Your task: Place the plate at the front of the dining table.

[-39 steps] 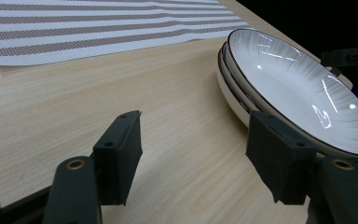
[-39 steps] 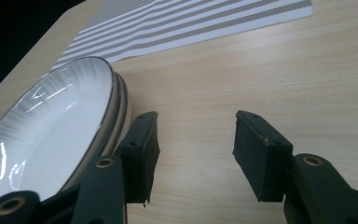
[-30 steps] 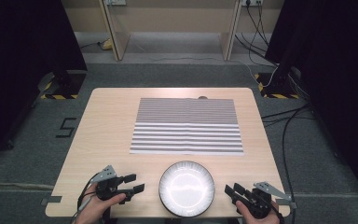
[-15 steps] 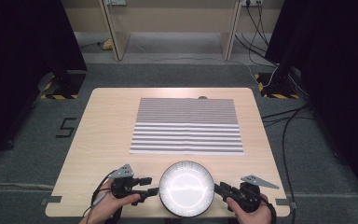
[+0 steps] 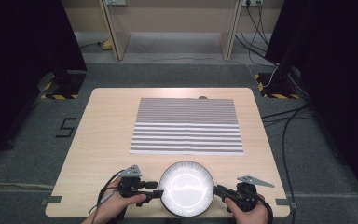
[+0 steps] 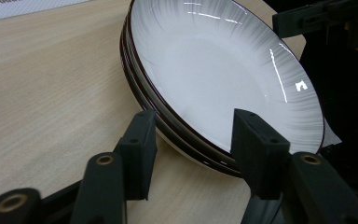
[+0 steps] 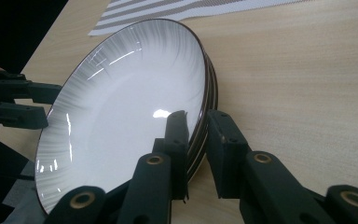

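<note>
I see stack of plates point(image 5: 186, 187) at table's point(image 5: 102, 140) near edge, six o'clock. Left gripper point(image 6: 193, 135) at plates' nine o'clock, jaws half-wide, just closing, straddling rim. Right gripper point(image 7: 198, 135) at three o'clock, jaws just narrowed on rim, probably gripping.

A stack of white, dark-rimmed ceramic plates point(image 6: 223, 70) sits on a pale wooden table point(image 6: 42, 88). The left gripper point(image 6: 193, 135) straddles the stack's near rim, one black jaw outside, the other over the bowl; the jaws have just been closing. The other black gripper point(image 6: 321, 18) shows at the far edge.
</note>
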